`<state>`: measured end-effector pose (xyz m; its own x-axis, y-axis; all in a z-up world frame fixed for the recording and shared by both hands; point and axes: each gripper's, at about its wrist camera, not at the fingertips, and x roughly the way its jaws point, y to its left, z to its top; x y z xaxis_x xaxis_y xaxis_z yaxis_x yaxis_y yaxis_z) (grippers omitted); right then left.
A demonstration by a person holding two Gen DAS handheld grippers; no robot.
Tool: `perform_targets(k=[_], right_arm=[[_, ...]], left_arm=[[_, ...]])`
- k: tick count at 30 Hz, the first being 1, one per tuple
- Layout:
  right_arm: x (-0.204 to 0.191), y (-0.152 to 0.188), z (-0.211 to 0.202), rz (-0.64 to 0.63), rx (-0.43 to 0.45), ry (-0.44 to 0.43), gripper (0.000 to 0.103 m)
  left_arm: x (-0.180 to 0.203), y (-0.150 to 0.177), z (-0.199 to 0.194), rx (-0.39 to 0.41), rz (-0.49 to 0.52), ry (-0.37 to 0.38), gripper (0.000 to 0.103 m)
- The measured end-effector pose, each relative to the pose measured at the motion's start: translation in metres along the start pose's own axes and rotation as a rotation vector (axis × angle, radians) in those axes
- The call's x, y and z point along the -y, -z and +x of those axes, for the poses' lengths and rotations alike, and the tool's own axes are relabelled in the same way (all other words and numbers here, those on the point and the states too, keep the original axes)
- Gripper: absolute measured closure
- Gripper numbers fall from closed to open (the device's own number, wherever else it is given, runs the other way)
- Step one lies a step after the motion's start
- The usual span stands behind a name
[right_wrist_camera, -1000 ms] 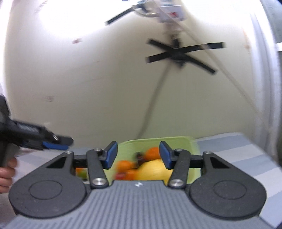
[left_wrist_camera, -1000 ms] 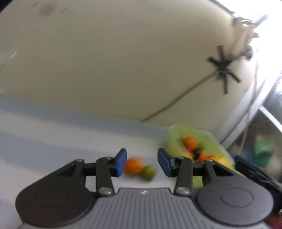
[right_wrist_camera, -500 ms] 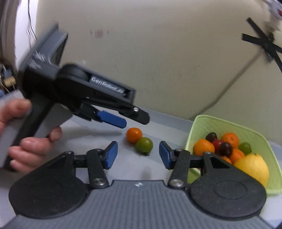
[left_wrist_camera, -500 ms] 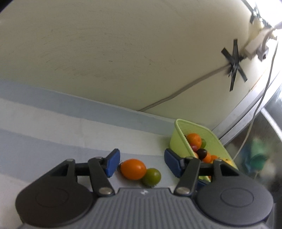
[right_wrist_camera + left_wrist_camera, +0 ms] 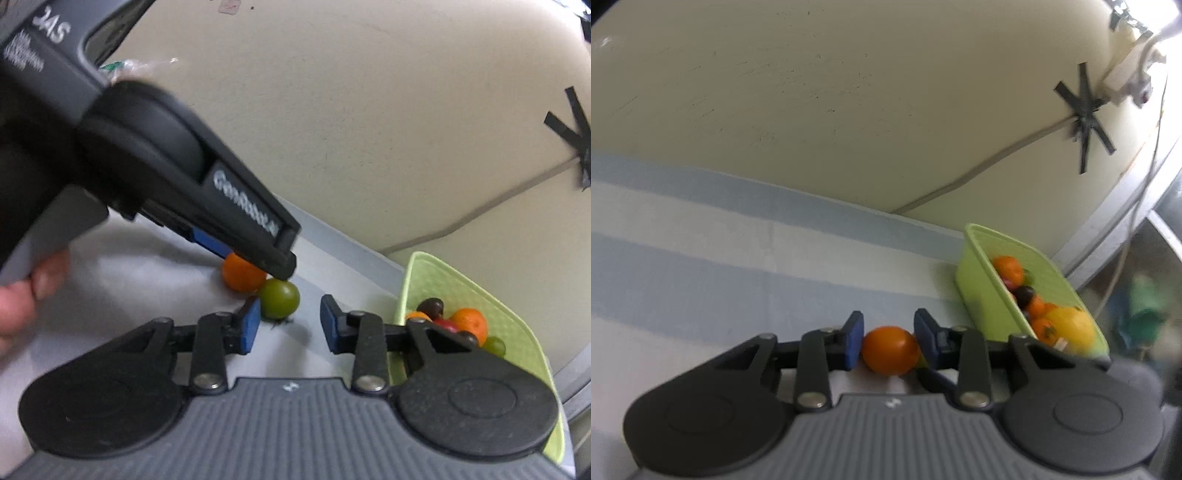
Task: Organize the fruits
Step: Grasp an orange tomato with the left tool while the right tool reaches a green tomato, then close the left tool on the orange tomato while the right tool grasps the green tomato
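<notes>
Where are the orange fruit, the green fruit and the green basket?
orange fruit (image 5: 890, 349): left wrist view, middle of its skin.
green fruit (image 5: 279, 298): right wrist view, centre of its top.
basket (image 5: 984, 291): left wrist view, outer side wall.

Two loose fruits (image 5: 258, 286) touching, left of basket (image 5: 517, 321).

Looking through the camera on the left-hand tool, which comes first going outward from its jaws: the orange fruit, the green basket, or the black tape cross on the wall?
1. The orange fruit, right between the closing jaws of the left gripper.
2. The green basket, off to the right on the cloth.
3. The black tape cross, high on the wall, upper right.
</notes>
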<state>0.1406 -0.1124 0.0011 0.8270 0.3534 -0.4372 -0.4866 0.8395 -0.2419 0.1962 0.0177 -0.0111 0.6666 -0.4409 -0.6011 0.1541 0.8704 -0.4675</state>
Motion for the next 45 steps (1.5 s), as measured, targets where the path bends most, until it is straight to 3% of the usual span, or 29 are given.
perform_targets(k=[1,4,11,13,15,18,21,23,25,34,37,41,42,45], right_arm=[[-0.001,0.003,-0.006,0.019,-0.009,-0.044,0.087],[-0.007,0.019,-0.032,0.015,0.014,-0.049,0.087],[0.003,0.037,-0.067,0.172,0.001,-0.188,0.087],[-0.001,0.038,-0.074,0.191,0.015,-0.228,0.087],[-0.002,0.041,-0.080,0.169,0.039,-0.212,0.086],[-0.001,0.040,-0.073,0.176,0.022,-0.170,0.080],[0.014,0.040,-0.072,0.264,0.015,-0.202,0.078],[0.018,0.040,-0.078,0.310,0.018,-0.218,0.071],[0.023,0.041,-0.078,0.349,0.026,-0.236,0.057],[0.033,0.039,-0.058,0.425,0.017,-0.313,0.057],[0.036,0.040,-0.053,0.461,0.011,-0.346,0.058],[0.037,0.041,-0.057,0.476,0.009,-0.394,0.076],[0.036,0.041,-0.059,0.477,0.010,-0.396,0.077],[0.036,0.043,-0.065,0.472,0.026,-0.342,0.077]], left_arm=[[0.000,0.005,-0.004,-0.012,-0.004,0.008,0.073],[0.001,0.027,-0.023,-0.008,0.005,0.035,0.073],[0.004,0.058,-0.058,-0.020,-0.030,0.073,0.073],[0.007,0.065,-0.064,-0.022,-0.003,0.070,0.073],[0.011,0.068,-0.068,-0.010,0.030,0.043,0.070],[0.010,0.069,-0.077,0.001,0.029,0.024,0.072],[0.013,0.072,-0.088,0.033,0.074,-0.006,0.065],[0.017,0.078,-0.096,0.057,0.129,-0.019,0.059],[0.024,0.085,-0.098,0.064,0.200,-0.046,0.053],[0.058,0.110,-0.094,0.067,0.450,-0.091,0.052],[0.061,0.111,-0.088,0.042,0.469,-0.104,0.053],[0.059,0.106,-0.082,0.032,0.455,-0.106,0.061],[0.059,0.105,-0.080,0.027,0.446,-0.086,0.070],[0.065,0.108,-0.078,0.035,0.469,-0.099,0.072]])
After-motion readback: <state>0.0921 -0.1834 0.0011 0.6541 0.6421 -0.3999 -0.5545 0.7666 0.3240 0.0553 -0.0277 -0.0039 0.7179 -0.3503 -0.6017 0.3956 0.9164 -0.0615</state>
